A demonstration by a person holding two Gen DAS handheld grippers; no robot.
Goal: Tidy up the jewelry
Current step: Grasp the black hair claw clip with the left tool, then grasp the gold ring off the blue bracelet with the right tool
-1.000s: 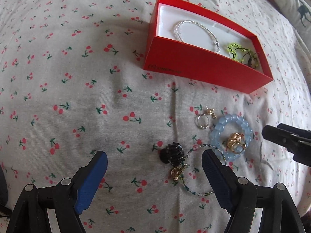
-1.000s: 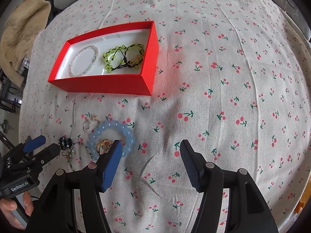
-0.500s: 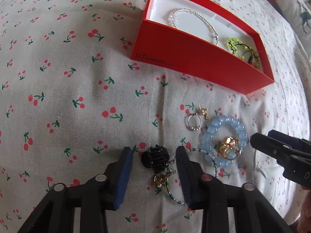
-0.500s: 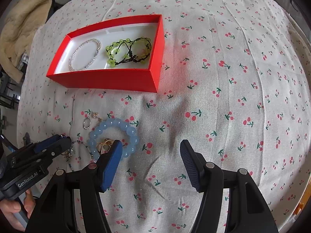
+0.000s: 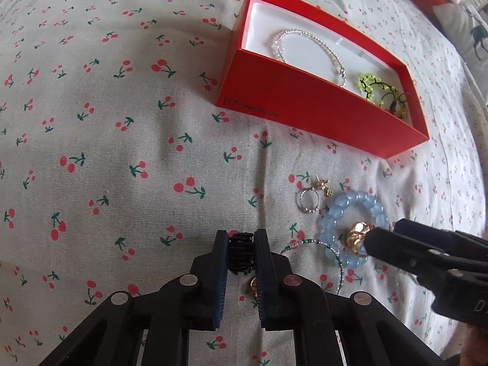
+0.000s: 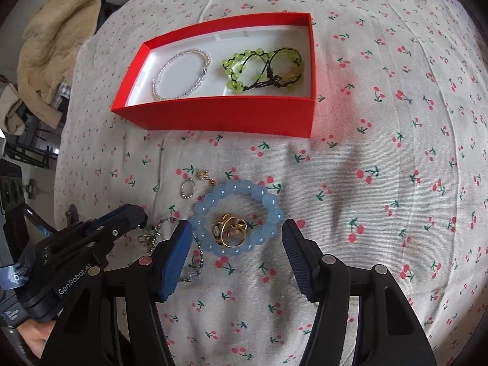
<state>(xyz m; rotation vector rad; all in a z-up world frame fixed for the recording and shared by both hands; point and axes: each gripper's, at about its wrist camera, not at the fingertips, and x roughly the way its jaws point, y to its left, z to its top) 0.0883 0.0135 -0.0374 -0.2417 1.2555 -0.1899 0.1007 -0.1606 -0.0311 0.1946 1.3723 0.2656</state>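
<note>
**Left tool clamping black claw clip; right tool staged over blue bracelet**

Left tool (image 5: pixel 241 253): jaws closing, nearly together, with the small black plastic claw hair clip (image 5: pixel 241 254) between the pads. Clip sits on the cherry-print cloth surface (image 5: pixel 122 152), in front of the red open cardboard box (image 5: pixel 305 113). It looks light and rigid with springy teeth: take it across the body, not the teeth, which could flex or snag. The thin green-and-clear seed-bead strand (image 5: pixel 335 253) with its small gold charm (image 5: pixel 253 283) lies just beside the clip; I can't tell whether they're linked, so it may drag along on lift.

Right tool (image 6: pixel 236 244): jaws spread, easing inward, straddling the pale blue chunky-bead bracelet (image 6: pixel 268 204), not touching it. Gold knotted ring (image 6: pixel 230 230) lies inside the loop. Beads look smooth and slippery, and the band probably stretches; pinch across one side of the bead row. Ring is small and hard, likely to skate.

Box already holds a silver-white bead bracelet (image 6: pixel 183 73) and a green bead-and-black-cord bracelet (image 6: pixel 262 67).
</note>
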